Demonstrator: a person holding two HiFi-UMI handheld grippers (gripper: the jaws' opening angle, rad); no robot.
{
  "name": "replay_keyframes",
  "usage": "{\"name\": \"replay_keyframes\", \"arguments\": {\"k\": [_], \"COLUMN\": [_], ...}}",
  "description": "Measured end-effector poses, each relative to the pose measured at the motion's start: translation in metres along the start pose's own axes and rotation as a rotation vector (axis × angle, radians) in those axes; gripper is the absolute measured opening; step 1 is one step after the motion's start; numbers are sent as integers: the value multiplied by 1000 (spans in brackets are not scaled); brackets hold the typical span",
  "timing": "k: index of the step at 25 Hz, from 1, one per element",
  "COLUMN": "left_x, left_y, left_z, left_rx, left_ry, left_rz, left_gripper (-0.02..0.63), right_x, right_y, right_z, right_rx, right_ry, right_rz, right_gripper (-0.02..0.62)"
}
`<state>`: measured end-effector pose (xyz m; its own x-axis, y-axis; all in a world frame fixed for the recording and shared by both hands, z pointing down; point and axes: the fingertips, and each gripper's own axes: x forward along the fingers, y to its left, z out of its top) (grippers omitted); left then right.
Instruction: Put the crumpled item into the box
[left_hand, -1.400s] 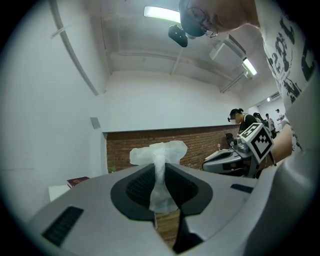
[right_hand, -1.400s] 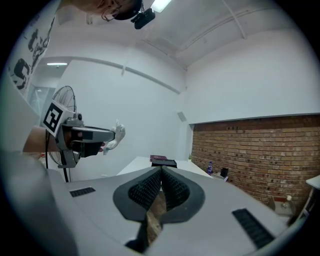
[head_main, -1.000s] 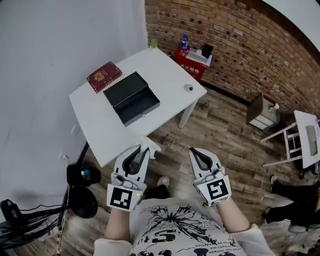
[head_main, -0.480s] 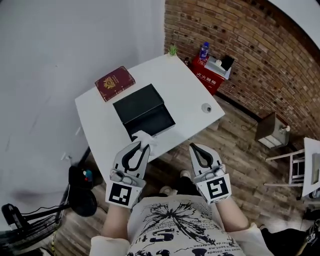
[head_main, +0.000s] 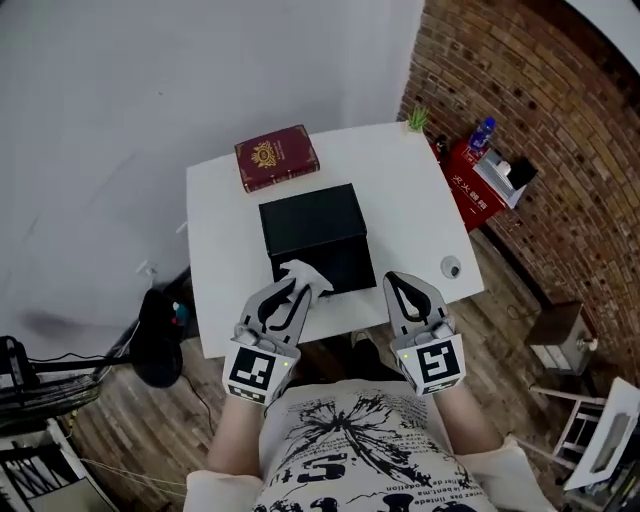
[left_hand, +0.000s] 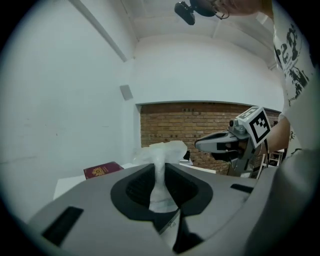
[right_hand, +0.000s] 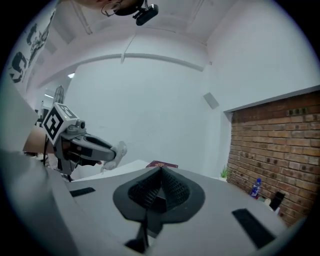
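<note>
A black box (head_main: 315, 225) stands open on the white table (head_main: 220, 260), with its tray towards me. My left gripper (head_main: 297, 284) is shut on the crumpled white item (head_main: 306, 271), which hangs over the box's near edge. In the left gripper view the crumpled item (left_hand: 161, 155) rises pinched between the jaws of that gripper (left_hand: 161, 169), and my right gripper (left_hand: 201, 145) shows to the right. My right gripper (head_main: 398, 281) hovers shut and empty at the table's front edge, right of the box. The right gripper view shows its own closed jaws (right_hand: 161, 172) and the left gripper (right_hand: 111, 153) holding the item (right_hand: 120, 148).
A red book (head_main: 276, 157) lies at the table's far side, behind the box. A small round object (head_main: 452, 267) sits near the right edge, a small plant (head_main: 417, 120) at the far corner. A red crate (head_main: 488, 178) stands by the brick wall, a dark bag (head_main: 160, 335) on the floor at left.
The table has come closer and now lies under both grippers. The left gripper with the crumpled item has moved from off the table's front to the box's near edge.
</note>
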<state>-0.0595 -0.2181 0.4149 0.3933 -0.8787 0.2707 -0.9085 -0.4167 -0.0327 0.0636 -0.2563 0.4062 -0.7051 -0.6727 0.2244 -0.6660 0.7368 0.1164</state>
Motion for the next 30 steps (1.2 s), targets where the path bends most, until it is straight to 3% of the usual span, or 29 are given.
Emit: {"name": "replay_keyframes", "arguments": {"k": [6,15,22,30], "left_x": [51,117,148,168], "left_y": [7,13,17,22], "left_z": [-44,-116,-162,-204], "left_rx": [-21,25,92,170], "left_ry": [169,413,624,785], "left_rz": [73,20,-117,-237], "left_gripper": [74,75,75,75], "right_x": [55,112,139,154], "right_y": [-30,-63,-80,-91], "right_z": [-16,-59,-92,-106], "right_rx": [-20,3,48,75], "right_ry": [10,76,144,173], "right_rz": [171,303,321,308], "right_gripper": [15,15,14,15]}}
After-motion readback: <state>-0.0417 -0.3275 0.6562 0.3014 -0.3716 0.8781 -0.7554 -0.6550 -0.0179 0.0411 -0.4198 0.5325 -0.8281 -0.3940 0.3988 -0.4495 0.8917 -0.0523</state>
